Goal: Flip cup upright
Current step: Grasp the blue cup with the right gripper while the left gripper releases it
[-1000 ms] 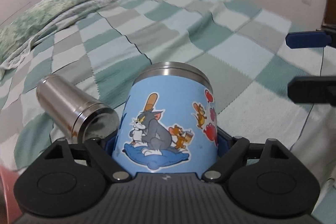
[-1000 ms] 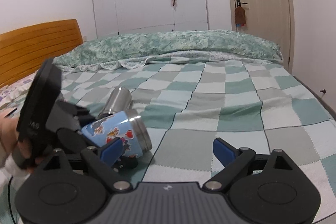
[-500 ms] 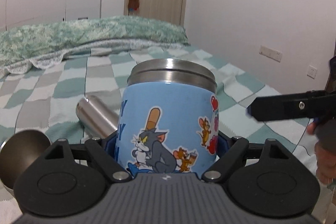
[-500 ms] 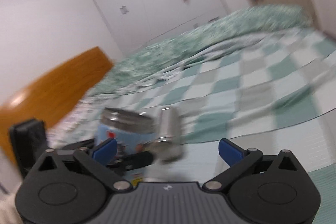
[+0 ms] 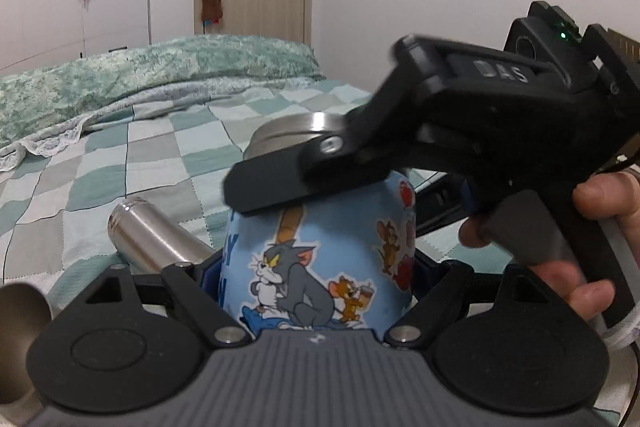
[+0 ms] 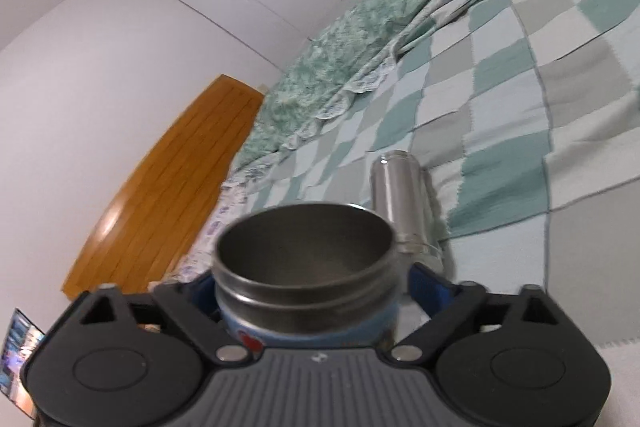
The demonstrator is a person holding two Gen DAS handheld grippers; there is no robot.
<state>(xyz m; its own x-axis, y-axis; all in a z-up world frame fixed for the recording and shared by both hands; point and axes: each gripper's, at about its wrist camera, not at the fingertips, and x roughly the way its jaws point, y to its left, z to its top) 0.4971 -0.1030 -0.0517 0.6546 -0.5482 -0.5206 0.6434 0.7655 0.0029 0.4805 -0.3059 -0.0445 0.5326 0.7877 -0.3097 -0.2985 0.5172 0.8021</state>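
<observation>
The cup (image 5: 320, 259) is blue with a Tom and Jerry picture and a steel rim. It stands mouth up between the fingers of my left gripper (image 5: 316, 275), which is shut on it. In the right wrist view its open steel mouth (image 6: 304, 247) sits between the blue pads of my right gripper (image 6: 308, 287), whose jaws stand close around the cup's upper part. From the left wrist view, the right gripper's black body (image 5: 460, 115) reaches over the cup from the right, held by a hand.
A steel flask (image 5: 156, 243) lies on its side on the checked bed cover (image 5: 120, 167), just left of the cup; it also shows in the right wrist view (image 6: 400, 203). A rounded steel object (image 5: 20, 327) sits at the left edge. A wooden headboard (image 6: 168, 187) stands behind.
The left gripper has tipped the cup from lying to mouth up. The right gripper has swung in from the right and now has its fingers around the cup's top.
</observation>
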